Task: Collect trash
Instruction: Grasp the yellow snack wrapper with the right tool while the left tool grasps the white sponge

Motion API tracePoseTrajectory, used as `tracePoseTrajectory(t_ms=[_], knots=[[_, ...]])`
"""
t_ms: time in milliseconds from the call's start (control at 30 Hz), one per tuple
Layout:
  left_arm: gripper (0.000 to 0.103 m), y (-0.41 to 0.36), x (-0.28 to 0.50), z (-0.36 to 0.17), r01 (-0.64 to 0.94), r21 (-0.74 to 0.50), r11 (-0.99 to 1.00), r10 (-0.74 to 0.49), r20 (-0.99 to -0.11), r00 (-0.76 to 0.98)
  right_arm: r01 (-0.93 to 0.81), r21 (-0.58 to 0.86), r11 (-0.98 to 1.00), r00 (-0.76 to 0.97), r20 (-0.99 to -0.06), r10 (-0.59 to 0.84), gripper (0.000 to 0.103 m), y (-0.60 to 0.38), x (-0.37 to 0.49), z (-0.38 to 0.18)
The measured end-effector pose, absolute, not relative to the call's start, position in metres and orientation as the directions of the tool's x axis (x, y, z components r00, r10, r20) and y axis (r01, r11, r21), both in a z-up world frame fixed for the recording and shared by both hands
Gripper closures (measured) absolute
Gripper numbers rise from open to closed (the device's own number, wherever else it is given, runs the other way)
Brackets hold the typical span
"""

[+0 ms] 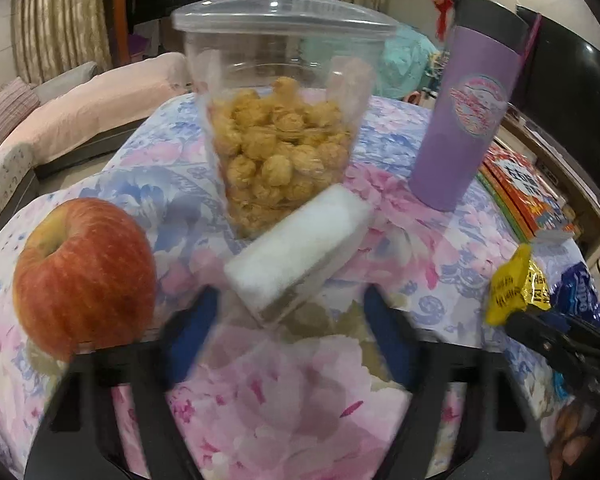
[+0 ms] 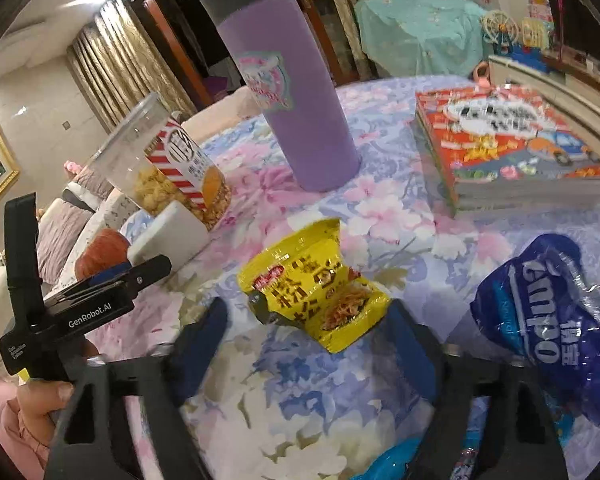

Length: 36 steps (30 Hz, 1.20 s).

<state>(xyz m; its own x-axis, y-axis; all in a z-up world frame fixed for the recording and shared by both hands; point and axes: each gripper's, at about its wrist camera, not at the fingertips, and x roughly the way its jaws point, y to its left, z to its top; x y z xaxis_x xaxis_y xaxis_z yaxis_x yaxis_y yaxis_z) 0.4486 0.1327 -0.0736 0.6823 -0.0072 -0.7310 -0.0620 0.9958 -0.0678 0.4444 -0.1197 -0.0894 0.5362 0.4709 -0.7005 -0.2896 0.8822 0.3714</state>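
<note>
Okay, I'm reading both wrist views now:
Left gripper (image 1: 290, 320): I'm seeing it sitting partly open, blue pads apart, nothing pinched. The near end of the white packet (image 1: 300, 250) is lying in the gap, but the pads aren't pressing on it.
Right gripper (image 2: 306, 328): it's hovering partly open too, holding nothing. The yellow snack wrapper (image 2: 314, 284) is lying between its fingers, with no contact I can confirm.
White packet: it's lying tilted on the floral tablecloth (image 1: 292, 408), far end against the clear snack tub (image 1: 278, 120).
Yellow snack wrapper: it's sitting torn open and crumpled on the cloth, near the middle.
Blue tissue pack (image 2: 548, 320): it's lying just right of the right gripper.
Apple (image 1: 84, 276): it's resting left of the left gripper.
Purple tumbler (image 2: 292, 92): it's standing upright behind the wrapper.
Books (image 2: 512, 148): they're stacked far right.
</note>
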Motion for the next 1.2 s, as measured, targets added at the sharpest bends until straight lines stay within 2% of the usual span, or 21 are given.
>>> tracePoseTrajectory(t_ms=[67,100,133,167,200,567,633,667,767,800,833,900,933,1033,1167,1200], knots=[[0.063,0.130,0.447,-0.073,-0.062,-0.048,0.997,0.008,-0.729,0.684,-0.290,0.382,0.878,0.525,-0.703,0.480,0.062,-0.120,0.445,-0.092],[0.076,0.131,0.445,-0.072,-0.060,-0.051,0.997,0.004,-0.726,0.687,-0.289,0.387,0.875,0.524,-0.701,0.483,0.070,-0.121,0.444,-0.092],[0.077,0.132,0.443,-0.071,-0.062,-0.053,0.997,0.004,-0.726,0.687,-0.289,0.388,0.875,0.527,-0.699,0.484,0.077,-0.122,0.443,-0.092],[0.079,0.133,0.439,-0.070,-0.056,-0.070,0.996,-0.013,-0.724,0.690,-0.289,0.391,0.874,0.531,-0.694,0.486,0.093,-0.123,0.441,-0.091],[0.080,0.133,0.435,-0.069,-0.048,-0.083,0.995,-0.027,-0.723,0.690,-0.288,0.398,0.871,0.531,-0.690,0.491,0.097,-0.125,0.439,-0.089],[0.081,0.099,0.373,-0.056,0.010,-0.115,0.993,-0.089,-0.708,0.700,-0.319,0.429,0.845,0.566,-0.629,0.533,0.101,-0.143,0.399,-0.063],[0.081,0.096,0.365,-0.054,0.002,-0.124,0.992,-0.089,-0.707,0.702,-0.319,0.417,0.851,0.573,-0.630,0.523,0.101,-0.147,0.393,-0.058],[0.081,0.096,0.360,-0.052,-0.001,-0.138,0.990,-0.097,-0.706,0.701,-0.318,0.410,0.855,0.574,-0.634,0.518,0.097,-0.147,0.393,-0.057],[0.081,0.097,0.348,-0.049,-0.011,-0.149,0.989,-0.098,-0.702,0.706,-0.303,0.396,0.867,0.588,-0.638,0.497,0.092,-0.148,0.397,-0.055],[0.081,0.098,0.346,-0.049,-0.013,-0.151,0.988,-0.098,-0.702,0.705,-0.300,0.384,0.873,0.591,-0.644,0.486,0.087,-0.146,0.400,-0.055],[0.081,0.099,0.344,-0.050,-0.017,-0.154,0.988,-0.098,-0.704,0.703,-0.297,0.374,0.878,0.592,-0.649,0.477,0.080,-0.144,0.405,-0.056],[0.081,0.101,0.341,-0.054,-0.026,-0.167,0.986,-0.102,-0.711,0.696,-0.298,0.387,0.872,0.585,-0.648,0.488,0.034,-0.140,0.414,-0.057],[0.081,0.102,0.340,-0.057,-0.030,-0.173,0.985,-0.104,-0.715,0.692,-0.298,0.379,0.876,0.592,-0.647,0.481,0.029,-0.136,0.420,-0.057],[0.081,0.102,0.339,-0.063,-0.040,-0.182,0.982,-0.107,-0.726,0.679,-0.286,0.303,0.909,0.613,-0.671,0.416,0.029,-0.124,0.433,-0.061],[0.081,0.103,0.338,-0.064,-0.040,-0.191,0.981,-0.114,-0.727,0.677,-0.235,0.280,0.931,0.588,-0.721,0.365,0.032,-0.117,0.460,-0.082],[0.081,0.102,0.337,-0.064,-0.039,-0.190,0.981,-0.114,-0.726,0.678,-0.228,0.277,0.933,0.589,-0.723,0.359,0.049,-0.118,0.462,-0.084]])
